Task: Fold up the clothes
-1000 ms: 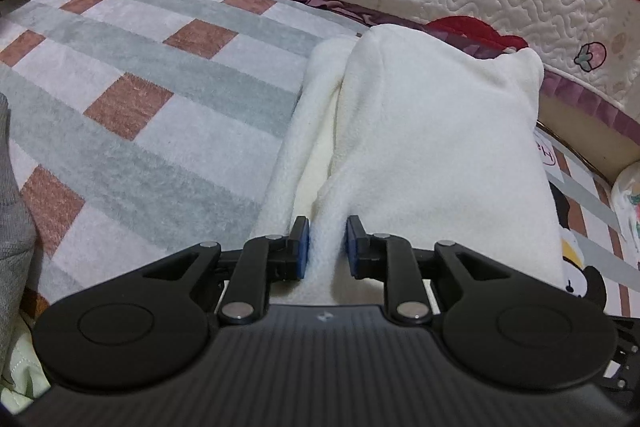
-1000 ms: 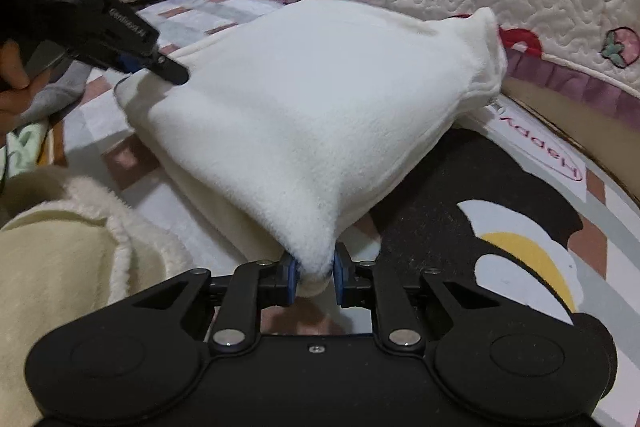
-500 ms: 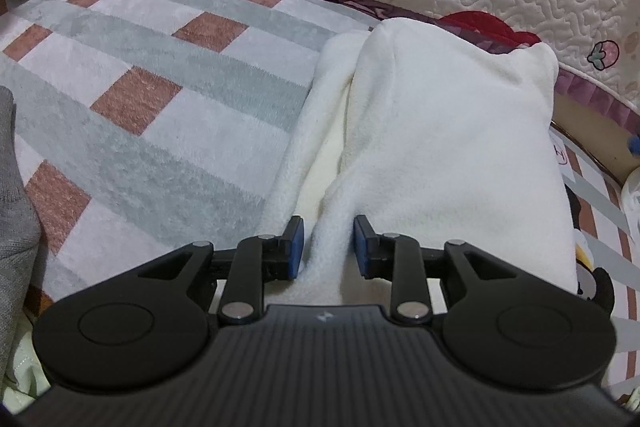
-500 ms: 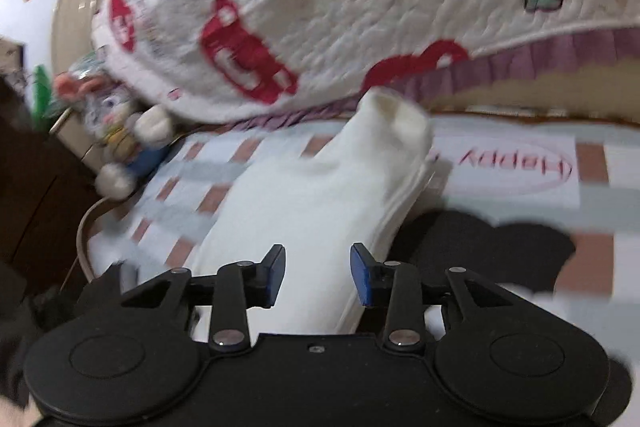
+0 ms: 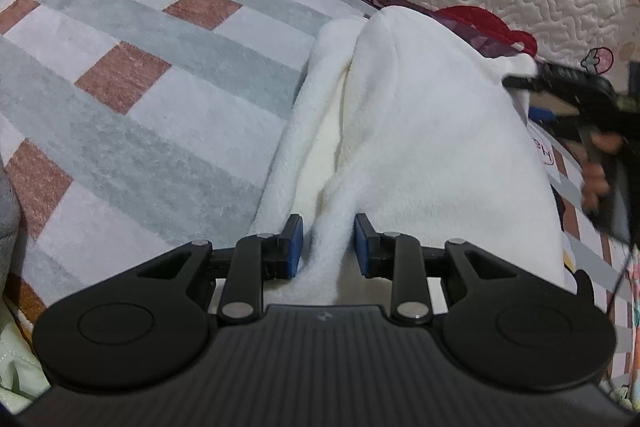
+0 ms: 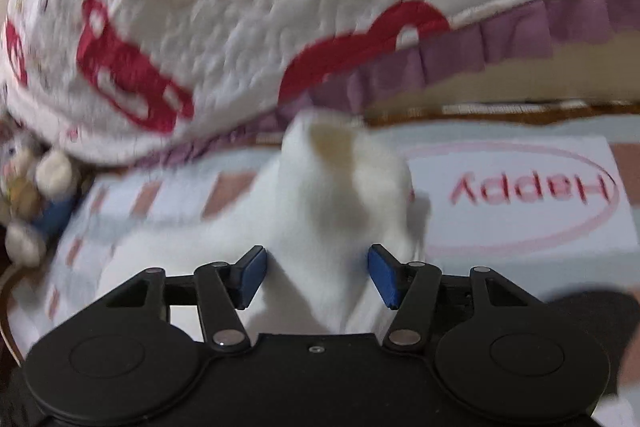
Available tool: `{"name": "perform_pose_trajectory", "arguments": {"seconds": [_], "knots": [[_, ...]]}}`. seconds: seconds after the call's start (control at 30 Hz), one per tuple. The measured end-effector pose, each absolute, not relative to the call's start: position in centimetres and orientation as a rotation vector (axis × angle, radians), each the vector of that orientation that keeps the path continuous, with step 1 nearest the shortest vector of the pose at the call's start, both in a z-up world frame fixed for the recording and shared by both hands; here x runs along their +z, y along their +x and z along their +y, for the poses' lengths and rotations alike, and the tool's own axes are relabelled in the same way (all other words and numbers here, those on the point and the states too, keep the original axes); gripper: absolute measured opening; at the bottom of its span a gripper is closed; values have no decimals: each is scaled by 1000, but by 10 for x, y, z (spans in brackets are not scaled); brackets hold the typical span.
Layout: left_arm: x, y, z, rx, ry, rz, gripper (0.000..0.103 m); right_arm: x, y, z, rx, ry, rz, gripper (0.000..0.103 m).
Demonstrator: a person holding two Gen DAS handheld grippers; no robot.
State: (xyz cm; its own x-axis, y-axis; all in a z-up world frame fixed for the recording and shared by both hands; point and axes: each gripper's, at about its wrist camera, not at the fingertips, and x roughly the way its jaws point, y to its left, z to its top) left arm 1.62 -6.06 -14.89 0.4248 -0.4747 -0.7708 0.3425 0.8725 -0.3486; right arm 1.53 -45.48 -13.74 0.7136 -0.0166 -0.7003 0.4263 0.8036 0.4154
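Left tongs (image 5: 327, 247) released, a ridge of the folded white fleece garment (image 5: 432, 147) running between the blue pads untouched. The garment lies centre frame on the checked blanket (image 5: 152, 95). Right tongs (image 6: 317, 277) spread wide too, straddling its blurred end at lower centre.

A soft, fluffy white fleece garment (image 5: 432, 155) is laid on a short-pile checked rug (image 5: 160, 99). Matt black plastic is seen on the left claw (image 5: 326, 245), with blue rubbery pads (image 5: 295, 247); behind, a quilted cotton blanket (image 6: 320, 7) is draped.

Left hand-held gripper (image 5: 326, 241) (jaws apart) straddles white fleece garment (image 5: 432, 155).
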Motion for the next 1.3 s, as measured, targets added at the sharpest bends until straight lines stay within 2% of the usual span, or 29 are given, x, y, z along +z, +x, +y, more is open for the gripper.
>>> {"name": "perform_pose_trajectory", "arguments": {"seconds": [0.17, 0.27, 0.33, 0.4, 0.47, 0.67, 0.77, 0.9, 0.93, 1.0, 1.1, 1.27, 1.3], "knots": [[-146, 16, -65, -517, -120, 1025, 29, -145, 44, -477, -271, 518, 753, 62], [-121, 25, -62, -538, -200, 1088, 30, -140, 33, -482, -279, 510, 707, 63], [-95, 31, -63, -596, -242, 1044, 43, -130, 17, -480, -278, 473, 662, 63], [-74, 41, -72, -651, -217, 962, 51, -123, -9, -481, -283, 475, 604, 65], [-61, 53, -86, -697, -171, 894, 53, -123, -32, -484, -272, 529, 581, 65], [-112, 95, -144, -734, 15, 952, 51, -149, -74, -476, -134, 725, 683, 65], [-127, 106, -144, -646, 129, 933, 53, -164, -90, -472, -103, 838, 688, 66], [-120, 110, -107, -621, 21, 942, 53, -182, -106, -474, -112, 948, 694, 66], [-116, 110, -97, -599, 12, 941, 49, -181, -107, -474, -111, 952, 696, 66], [-108, 108, -68, -589, -118, 967, 49, -181, -108, -474, -109, 959, 698, 66], [-114, 106, -32, -667, -370, 1027, 53, -179, -109, -474, -106, 970, 701, 66], [-142, 99, -23, -625, -373, 1088, 55, -177, -112, -475, -102, 989, 707, 66], [-144, 95, -21, -638, -383, 1082, 60, -177, -113, -475, -101, 992, 708, 66]]}}
